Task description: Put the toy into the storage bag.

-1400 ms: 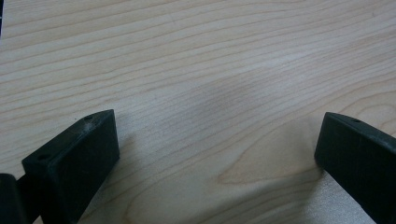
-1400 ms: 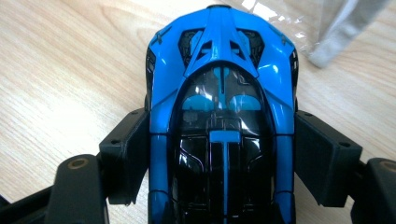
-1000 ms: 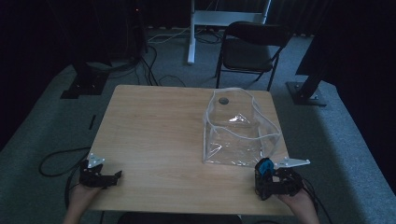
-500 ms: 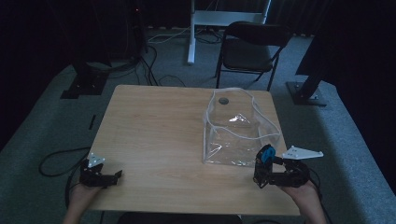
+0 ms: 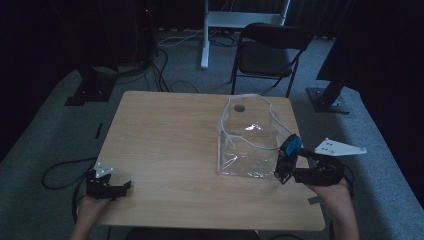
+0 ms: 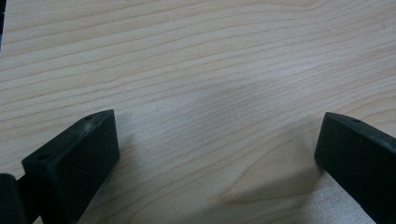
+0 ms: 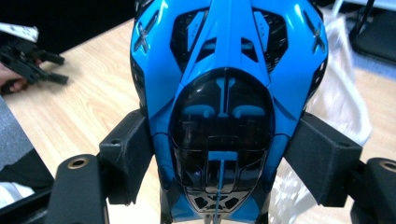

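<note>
The right claw (image 5: pixel 286 161), pinching the blue car (image 7: pixel 227 93), has lifted it beside the bag (image 5: pixel 248 137), ready for bagging.

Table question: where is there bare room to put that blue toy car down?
The wide bare stretch of table between the left gripper and the clear bag is free. It is crowded at the right edge, where the right gripper holds the car beside the bag.

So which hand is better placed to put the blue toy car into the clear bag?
Right: its gripper already clamps the blue toy car beside the clear bag. The left gripper sits open at the table's far corner.
</note>
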Available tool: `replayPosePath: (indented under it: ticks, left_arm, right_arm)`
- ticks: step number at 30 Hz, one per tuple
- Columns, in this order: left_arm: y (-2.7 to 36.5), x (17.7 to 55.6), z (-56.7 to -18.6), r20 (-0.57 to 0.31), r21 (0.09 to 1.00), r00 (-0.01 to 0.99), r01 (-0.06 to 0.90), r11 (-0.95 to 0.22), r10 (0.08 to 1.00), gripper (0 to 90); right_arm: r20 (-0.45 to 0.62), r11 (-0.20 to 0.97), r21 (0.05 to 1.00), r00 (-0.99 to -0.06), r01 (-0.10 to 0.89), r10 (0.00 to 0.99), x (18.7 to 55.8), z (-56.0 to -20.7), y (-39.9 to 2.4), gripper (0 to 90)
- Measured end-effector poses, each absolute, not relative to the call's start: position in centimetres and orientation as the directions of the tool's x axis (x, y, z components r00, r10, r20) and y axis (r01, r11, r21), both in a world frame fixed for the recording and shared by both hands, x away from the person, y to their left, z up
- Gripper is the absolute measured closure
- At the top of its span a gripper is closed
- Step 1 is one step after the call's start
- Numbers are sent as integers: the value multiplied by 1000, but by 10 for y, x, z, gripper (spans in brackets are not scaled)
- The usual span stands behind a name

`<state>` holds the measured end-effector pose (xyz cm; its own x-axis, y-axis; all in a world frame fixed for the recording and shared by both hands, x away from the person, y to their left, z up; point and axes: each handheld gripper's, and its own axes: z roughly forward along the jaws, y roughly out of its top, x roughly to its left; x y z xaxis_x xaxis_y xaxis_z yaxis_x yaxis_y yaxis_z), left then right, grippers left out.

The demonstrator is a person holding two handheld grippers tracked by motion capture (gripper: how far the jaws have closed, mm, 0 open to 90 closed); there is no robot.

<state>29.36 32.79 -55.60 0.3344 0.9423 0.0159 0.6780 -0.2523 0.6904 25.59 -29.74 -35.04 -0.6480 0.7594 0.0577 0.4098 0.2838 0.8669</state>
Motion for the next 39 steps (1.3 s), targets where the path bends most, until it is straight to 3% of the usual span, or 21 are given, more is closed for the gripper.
replayPosePath:
  ticks: [9,20,39]
  left_arm:
    - [328,294,-556,16,688,348,677,-263,937,3]
    - [329,294,-556,17,691,357,671,-269,934,3]
    - [329,294,-556,17,694,364,666,-274,931,3]
  right_arm:
    - [17,291,891,-666,349,746,270,-310,-297,261]
    - [-14,323,889,-686,324,728,299,-286,-288,261]
    - [-25,437,806,-715,399,699,360,-293,-267,261]
